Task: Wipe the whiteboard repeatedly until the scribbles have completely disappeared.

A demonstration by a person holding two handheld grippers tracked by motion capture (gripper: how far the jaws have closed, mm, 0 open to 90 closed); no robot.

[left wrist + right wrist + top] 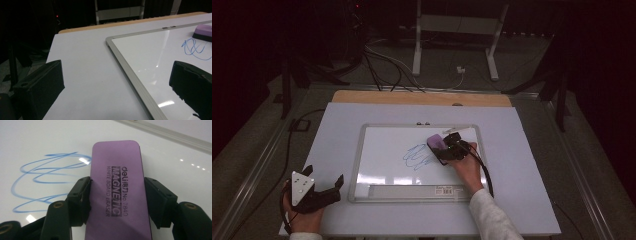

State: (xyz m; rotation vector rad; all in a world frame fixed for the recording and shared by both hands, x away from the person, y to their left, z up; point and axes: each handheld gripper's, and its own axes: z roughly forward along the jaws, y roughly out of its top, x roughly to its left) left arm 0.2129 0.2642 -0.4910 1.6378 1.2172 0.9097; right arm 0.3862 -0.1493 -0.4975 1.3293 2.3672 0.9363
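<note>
A purple magnetic whiteboard eraser (117,165) lies flat on the whiteboard (382,150), at the right end of a blue marker scribble (417,156). My right gripper (443,148) is shut on the eraser, one black pad pressed against each long side (81,195). The eraser (435,142) sits toward the board's upper right. My left gripper (324,175) rests on the pale table cover at the front left, open with nothing between its jaws. In the left gripper view, its jaws (117,85) straddle the board's grey frame (130,72), with the eraser (203,32) and scribble (195,48) farther off.
A ledge with a label (412,190) runs along the board's near edge. The pale cover (522,165) lies on a wooden table whose back edge (412,97) shows. Cables (382,70) and white stand legs (417,50) are on the floor beyond.
</note>
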